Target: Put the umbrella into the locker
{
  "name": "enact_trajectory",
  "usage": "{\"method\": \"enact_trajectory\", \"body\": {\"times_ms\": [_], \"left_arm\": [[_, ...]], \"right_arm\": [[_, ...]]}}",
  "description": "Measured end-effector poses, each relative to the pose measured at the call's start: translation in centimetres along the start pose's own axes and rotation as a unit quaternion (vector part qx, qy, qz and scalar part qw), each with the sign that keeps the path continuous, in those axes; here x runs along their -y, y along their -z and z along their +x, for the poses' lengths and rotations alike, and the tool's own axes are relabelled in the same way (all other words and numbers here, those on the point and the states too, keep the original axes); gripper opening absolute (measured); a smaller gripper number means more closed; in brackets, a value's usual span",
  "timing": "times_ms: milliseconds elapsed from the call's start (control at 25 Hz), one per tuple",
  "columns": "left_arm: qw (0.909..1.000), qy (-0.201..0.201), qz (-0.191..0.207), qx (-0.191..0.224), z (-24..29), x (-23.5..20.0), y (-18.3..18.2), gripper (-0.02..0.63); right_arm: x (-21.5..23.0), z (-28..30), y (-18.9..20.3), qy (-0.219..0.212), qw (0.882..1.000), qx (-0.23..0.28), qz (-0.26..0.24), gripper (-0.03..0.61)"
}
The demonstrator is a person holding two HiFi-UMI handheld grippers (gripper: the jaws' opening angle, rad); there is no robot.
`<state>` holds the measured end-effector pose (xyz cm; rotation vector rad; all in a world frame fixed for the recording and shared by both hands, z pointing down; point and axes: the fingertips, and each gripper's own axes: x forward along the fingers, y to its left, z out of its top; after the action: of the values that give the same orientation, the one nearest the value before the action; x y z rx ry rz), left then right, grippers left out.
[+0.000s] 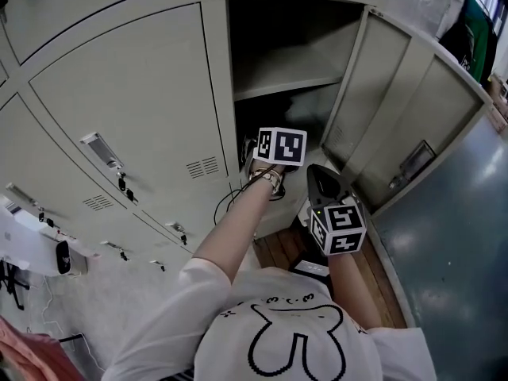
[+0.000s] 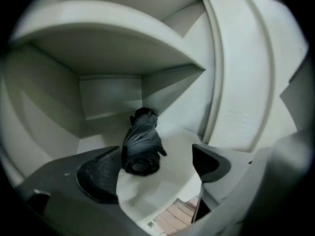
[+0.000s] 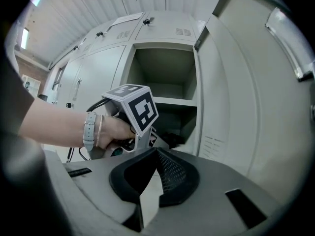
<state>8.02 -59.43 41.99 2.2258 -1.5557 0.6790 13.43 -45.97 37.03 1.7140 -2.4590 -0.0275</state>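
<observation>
A black folded umbrella (image 2: 141,146) lies on the floor of the open locker (image 2: 110,100), under its shelf (image 1: 286,86). My left gripper (image 2: 156,154) is open, with its pads on either side of the umbrella's near end and not pressing on it. In the head view its marker cube (image 1: 280,146) sits at the locker mouth and its jaws are hidden. My right gripper (image 3: 158,154) hangs just behind and to the right, with its pads meeting at the tip and nothing between them. The locker door (image 1: 373,101) stands open to the right.
Shut lockers with handles (image 1: 101,151) fill the wall to the left. Another shut door (image 1: 429,141) is on the right. A black cable (image 1: 226,201) hangs by the locker frame. Wooden flooring (image 1: 278,248) lies below, and blue-grey floor (image 1: 452,244) lies to the right.
</observation>
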Motion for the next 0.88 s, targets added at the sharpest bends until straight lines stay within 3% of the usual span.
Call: {"method": "enact_trajectory", "body": {"times_ms": [280,760,880], "left_arm": [[0.9996,0.021,0.012,0.018,-4.8,2.5,1.6,0.434],[0.9948,0.049,0.022,0.087,-14.7,6.0,3.5,0.280],[0.9917,0.059,0.027,0.111,-16.6,6.7,3.7,0.216]], "right_arm": [[-0.8,-3.4,-0.7,-0.006,1.000,0.015,-0.001,0.025],[-3.8,-8.5,-2.1,-0.038,0.998,0.032,-0.031,0.024],[-4.5,-9.5,-2.2,-0.045,0.998,0.038,-0.037,0.023]]}}
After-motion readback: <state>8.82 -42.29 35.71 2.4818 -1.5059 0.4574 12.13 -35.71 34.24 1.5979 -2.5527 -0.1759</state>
